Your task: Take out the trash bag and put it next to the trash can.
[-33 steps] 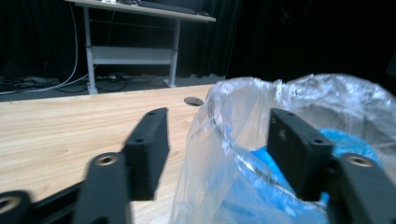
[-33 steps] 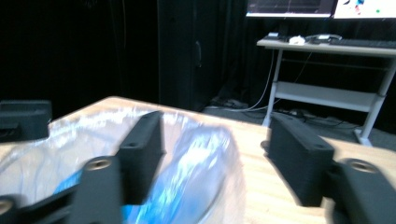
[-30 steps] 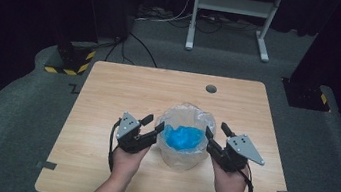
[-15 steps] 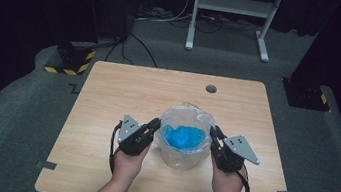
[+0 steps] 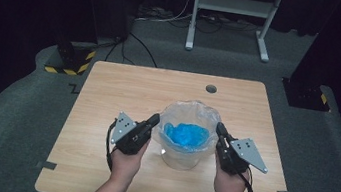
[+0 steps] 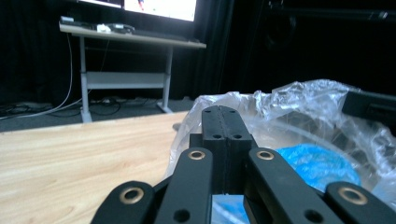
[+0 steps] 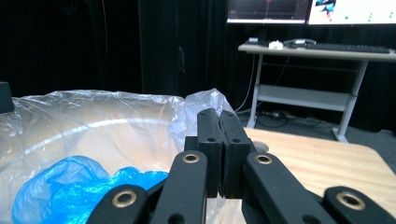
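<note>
clear bin (image 5: pixel 181 154) mid tabletop (image 5: pixel 107 97) with a see-through bag liner (image 5: pixel 191 113) and blue plastic (image 5: pixel 188 135) inside, left gripper (image 5: pixel 154 119) and right gripper (image 5: pixel 220 129) at opposite rims, both jaws just closed, each seemingly pinching the liner's edge

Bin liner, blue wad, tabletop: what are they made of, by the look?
Liner: thin clear plastic film, glossy, crinkled highlights. Blue wad: likely thin plastic too, crumpled with a slight sheen. Tabletop: pale wood-grain, matte; possibly laminate.
</note>
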Demonstrator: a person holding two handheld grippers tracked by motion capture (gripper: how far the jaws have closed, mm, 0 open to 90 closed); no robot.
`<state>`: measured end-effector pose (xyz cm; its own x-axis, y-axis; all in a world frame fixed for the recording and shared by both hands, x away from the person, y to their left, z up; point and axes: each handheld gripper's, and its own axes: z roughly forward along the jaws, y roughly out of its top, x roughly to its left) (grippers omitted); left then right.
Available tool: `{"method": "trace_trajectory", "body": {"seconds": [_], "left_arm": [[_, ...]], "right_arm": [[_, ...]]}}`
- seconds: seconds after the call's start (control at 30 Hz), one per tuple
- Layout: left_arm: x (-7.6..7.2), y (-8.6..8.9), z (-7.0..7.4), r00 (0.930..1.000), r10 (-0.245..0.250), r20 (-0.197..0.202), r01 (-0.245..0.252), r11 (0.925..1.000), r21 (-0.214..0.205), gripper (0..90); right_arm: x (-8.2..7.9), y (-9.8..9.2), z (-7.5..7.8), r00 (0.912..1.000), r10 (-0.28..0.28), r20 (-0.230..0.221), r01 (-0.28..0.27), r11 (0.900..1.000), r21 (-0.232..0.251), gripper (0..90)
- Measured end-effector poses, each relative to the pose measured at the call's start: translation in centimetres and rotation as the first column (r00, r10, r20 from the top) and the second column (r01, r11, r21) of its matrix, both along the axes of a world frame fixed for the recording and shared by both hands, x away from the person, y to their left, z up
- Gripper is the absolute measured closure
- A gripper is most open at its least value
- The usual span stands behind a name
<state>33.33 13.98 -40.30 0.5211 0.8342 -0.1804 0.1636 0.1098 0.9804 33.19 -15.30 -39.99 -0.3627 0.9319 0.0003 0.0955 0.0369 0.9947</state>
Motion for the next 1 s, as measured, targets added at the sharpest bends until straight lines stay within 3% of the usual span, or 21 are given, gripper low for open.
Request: {"method": "trace_trajectory", "body": {"seconds": [0.1,0.27,0.5,0.73,1.0], "left_arm": [[-0.1,0.0,0.3,1.0,-0.005,0.008,0.005,1.0,0.002,89.8],[0.0,-0.1,-0.3,0.9998,-0.012,-0.014,0.012,0.9999,0.002,89.8],[0.1,-0.1,-0.5,0.9991,-0.028,-0.033,0.028,0.9996,-0.001,89.8],[0.0,-0.4,-0.9,0.9974,-0.046,-0.055,0.046,0.9989,0.002,89.8],[0.2,0.0,-1.3,0.9966,-0.043,-0.07,0.043,0.9991,0.0,89.6]], "right_arm": [[-0.3,-0.1,0.5,0.9999,-0.004,0.016,0.003,0.9999,0.014,89.1],[-0.6,0.6,0.5,0.9999,0.008,0.01,-0.008,0.9996,0.027,89.1],[-1.1,3.6,1.1,0.9991,0.04,0.013,-0.04,0.998,0.048,89.2],[-2.0,7.9,1.4,0.9933,0.109,0.039,-0.109,0.9939,-0.017,89.5],[-2.9,10.9,-0.3,0.9794,0.201,-0.02,-0.202,0.978,-0.052,89.9]]}}
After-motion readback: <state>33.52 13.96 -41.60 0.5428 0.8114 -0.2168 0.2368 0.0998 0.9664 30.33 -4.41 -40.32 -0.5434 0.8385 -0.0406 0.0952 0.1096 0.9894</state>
